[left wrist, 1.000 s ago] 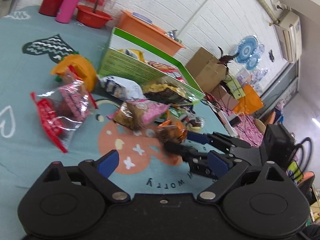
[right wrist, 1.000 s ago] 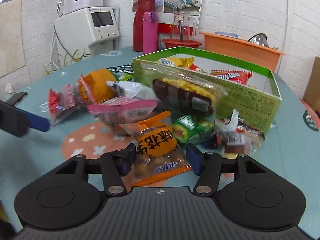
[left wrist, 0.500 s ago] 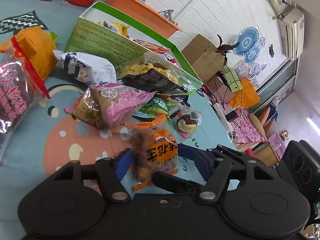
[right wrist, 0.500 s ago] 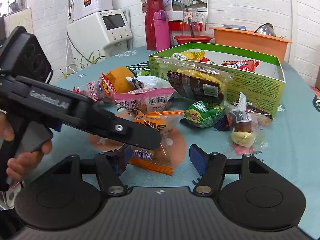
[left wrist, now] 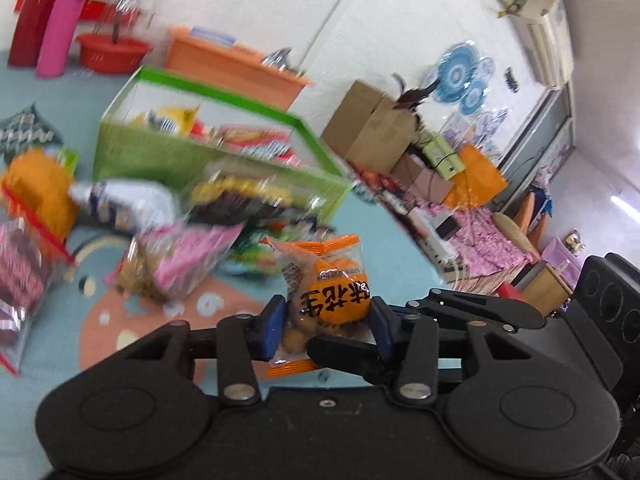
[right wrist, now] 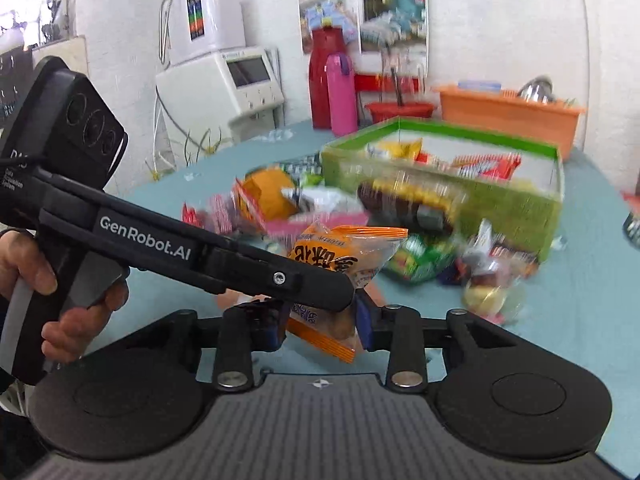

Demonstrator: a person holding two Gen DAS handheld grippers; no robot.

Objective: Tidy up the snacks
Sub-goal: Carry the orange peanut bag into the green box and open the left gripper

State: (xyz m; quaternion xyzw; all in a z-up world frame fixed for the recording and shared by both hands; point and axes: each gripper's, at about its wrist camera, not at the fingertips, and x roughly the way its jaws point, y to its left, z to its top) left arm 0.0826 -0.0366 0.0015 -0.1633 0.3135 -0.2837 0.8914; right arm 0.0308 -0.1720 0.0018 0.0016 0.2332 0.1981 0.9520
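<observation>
Orange snack packet [left wrist: 328,300] is off the table, between both grippers. Left gripper [left wrist: 326,326] and right gripper [right wrist: 320,322] are each closing, pads pressing its sides. Packet looks light, crinkly, slippery film over lumpy, breakable pieces; a grip across the filled middle seems safest, gently. Below: teal tablecloth [right wrist: 580,320], loose snacks, green box [right wrist: 500,196] beyond. White brick wall [left wrist: 380,20] behind.

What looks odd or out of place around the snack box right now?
Both tools are closing on one orange snack packet: the left tool and right tool each straddle it. A clear tray pack leans against the green box rather than lying inside it.
</observation>
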